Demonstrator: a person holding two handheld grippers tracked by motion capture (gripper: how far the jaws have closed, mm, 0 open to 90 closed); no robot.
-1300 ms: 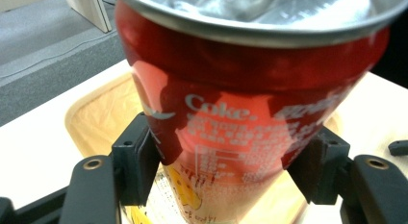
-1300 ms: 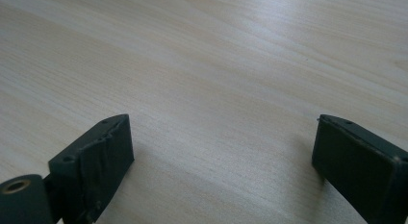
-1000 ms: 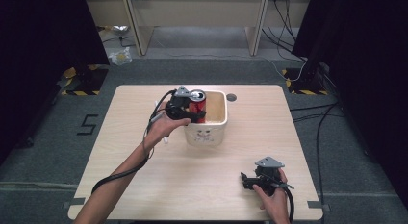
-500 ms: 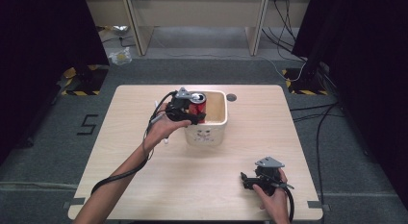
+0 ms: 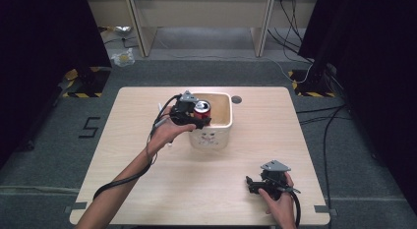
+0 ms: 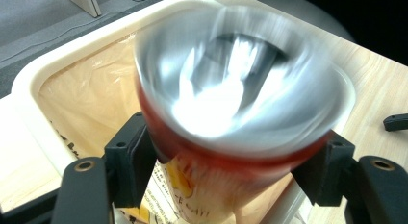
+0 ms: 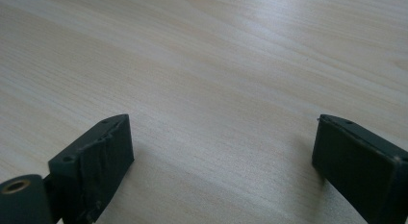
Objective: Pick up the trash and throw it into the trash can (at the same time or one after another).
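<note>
Jaws of left gripper (image 5: 195,122) have just been opening around red aluminium drink can (image 5: 201,110), blurred, above cream plastic bin (image 5: 222,130) on table; release underway; next, withdraw clear; right gripper (image 5: 255,186) open, idle.

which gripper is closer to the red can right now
Left. The left gripper has its jaws on either side of the red can, over the cream bin; they have just been opening. The right gripper sits open at the table's near right corner, far away.
</note>
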